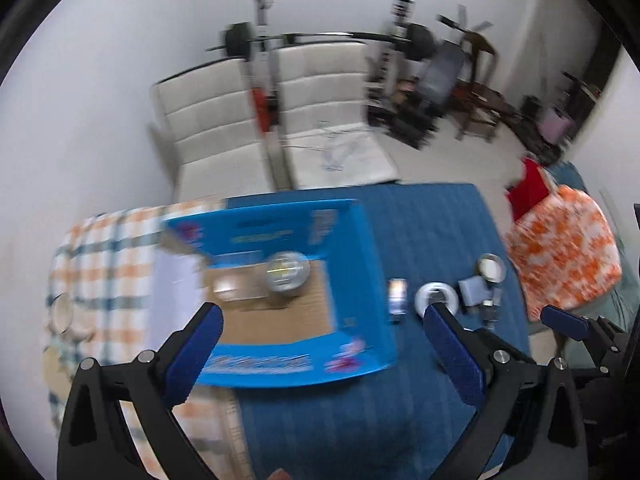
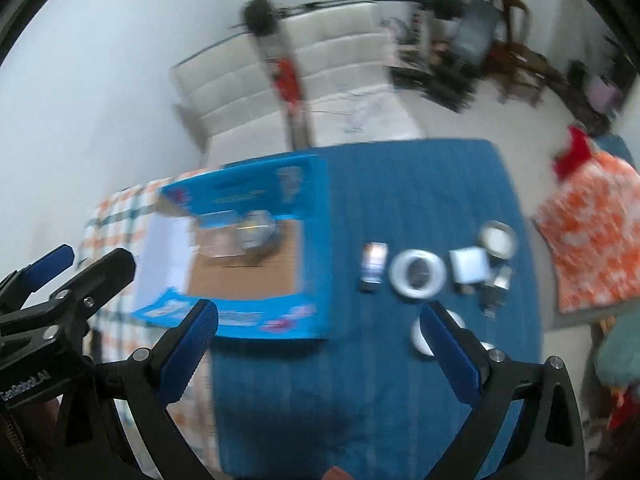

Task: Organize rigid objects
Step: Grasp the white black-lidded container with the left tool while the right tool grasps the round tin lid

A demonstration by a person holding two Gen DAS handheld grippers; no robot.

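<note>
On the blue cloth: white plastic ring (image 2: 417,274), light, stiff; pinch its rim.
Blue cardboard box (image 2: 312,240): open.
Left gripper (image 1: 320,320): spread, empty.
Right gripper (image 2: 320,316): spread, empty.

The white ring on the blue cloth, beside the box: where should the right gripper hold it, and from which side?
The white ring lies flat with an open centre. Probably best to come from above with the open right gripper, one of the fingers in the hole and one outside, on the near rim. The small can and the white block crowd its sides.
</note>
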